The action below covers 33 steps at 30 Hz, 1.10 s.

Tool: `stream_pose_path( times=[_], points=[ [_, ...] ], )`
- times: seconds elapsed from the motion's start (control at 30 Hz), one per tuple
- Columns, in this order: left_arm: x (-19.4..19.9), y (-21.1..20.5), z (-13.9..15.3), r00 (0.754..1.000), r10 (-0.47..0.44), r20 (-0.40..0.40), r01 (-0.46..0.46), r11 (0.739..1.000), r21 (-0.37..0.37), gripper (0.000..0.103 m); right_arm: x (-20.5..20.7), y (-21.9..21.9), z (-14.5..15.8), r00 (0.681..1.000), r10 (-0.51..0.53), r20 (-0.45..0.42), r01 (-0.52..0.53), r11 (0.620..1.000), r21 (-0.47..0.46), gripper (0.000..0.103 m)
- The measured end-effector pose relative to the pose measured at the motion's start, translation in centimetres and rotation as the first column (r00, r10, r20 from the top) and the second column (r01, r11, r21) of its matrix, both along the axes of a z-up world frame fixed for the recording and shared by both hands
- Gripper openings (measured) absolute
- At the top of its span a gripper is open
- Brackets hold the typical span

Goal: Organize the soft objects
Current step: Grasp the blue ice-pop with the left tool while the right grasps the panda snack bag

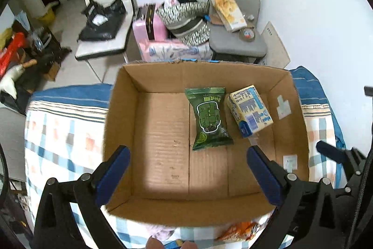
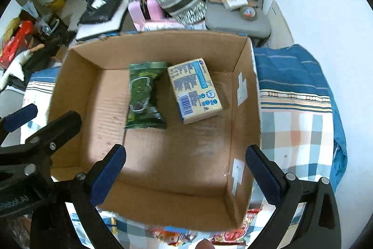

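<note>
cardboard box [image 1: 163, 144]: brown, open-topped, sitting on the checked bedspread [image 1: 58, 123]; floor mostly bare, both packs lying toward 1 o'clock in the left wrist view.
green snack pack [image 1: 209, 119]: lying flat on the box floor at centre-right, long side running 12 to 6 o'clock, touching nothing but cardboard.
pale carton pack [image 1: 250, 111]: resting just beside the green one at its 3 o'clock, tilted, near the right wall.
loose snack bags [image 2: 233, 235]: red-orange wrappers poking out at 6 o'clock, outside the near wall, waiting on the bedspread.
step in hand: both drops looking done; likely heading back out for the next bags. Judgement: lifting clear of the near wall before swinging toward 6 o'clock, keeping the two tools apart, pinching the next bag across its middle, not its seam.
left gripper [image 1: 187, 175]: jaws spread fully, empty, hovering above the box floor, touching nothing.
right gripper [image 2: 186, 173]: jaws spread fully, empty, hanging over the near right corner, nothing between the blue pads [image 2: 262, 175].
</note>
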<state>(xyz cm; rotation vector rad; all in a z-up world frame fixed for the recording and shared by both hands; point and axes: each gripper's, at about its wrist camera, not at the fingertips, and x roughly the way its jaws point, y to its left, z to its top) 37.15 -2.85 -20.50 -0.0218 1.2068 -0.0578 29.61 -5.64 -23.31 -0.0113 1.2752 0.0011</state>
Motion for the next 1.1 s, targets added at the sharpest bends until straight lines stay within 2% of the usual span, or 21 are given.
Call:
stream_pose_path(
  times=[0.27,0.4,0.5,0.63,0.77,0.83,0.9,1.0,1.1],
  points=[
    [-5.3,1.3,4.6,0.995,0.003,0.096,-0.002,1.0,-0.015,0.102,-6.3,0.7,5.9,0.993,-0.01,0.117,0.008,1.0,0.015,0.103],
    [-8.3,2.6,5.7,0.995,0.011,0.1,-0.007,0.999,-0.036,0.102,-9.4,0.4,7.0,0.994,-0.043,0.105,0.036,0.997,0.068,0.103],
    [-10.9,3.2,5.0,0.997,0.004,0.077,-0.002,1.0,-0.023,0.102,-12.3,-0.1,6.0,0.995,-0.084,0.056,0.077,0.991,0.108,0.103],
    [-14.7,3.9,1.1,1.0,-0.015,-0.021,0.016,0.999,0.044,0.102,-15.9,-0.5,2.6,0.991,-0.129,-0.03,0.132,0.982,0.136,0.103],
    [-17.9,4.7,-5.5,0.982,-0.044,-0.184,0.064,0.993,0.101,0.102,-18.6,-0.1,-2.0,0.983,-0.135,-0.123,0.15,0.981,0.122,0.103],
    [-19.1,5.1,-9.1,0.962,-0.054,-0.269,0.099,0.982,0.158,0.102,-19.7,0.1,-4.4,0.976,-0.136,-0.17,0.157,0.981,0.111,0.103],
    [-19.8,5.4,-12.0,0.94,-0.07,-0.333,0.137,0.974,0.182,0.102,-20.5,0.6,-6.4,0.97,-0.138,-0.201,0.16,0.982,0.098,0.103],
    [-20.3,5.6,-15.3,0.915,-0.091,-0.394,0.188,0.959,0.214,0.102,-21.3,1.4,-8.6,0.964,-0.126,-0.235,0.149,0.985,0.085,0.103],
    [-20.2,5.4,-18.0,0.881,-0.131,-0.454,0.255,0.941,0.223,0.102,-21.6,2.2,-9.7,0.962,-0.114,-0.246,0.136,0.988,0.073,0.103]
  ],
)
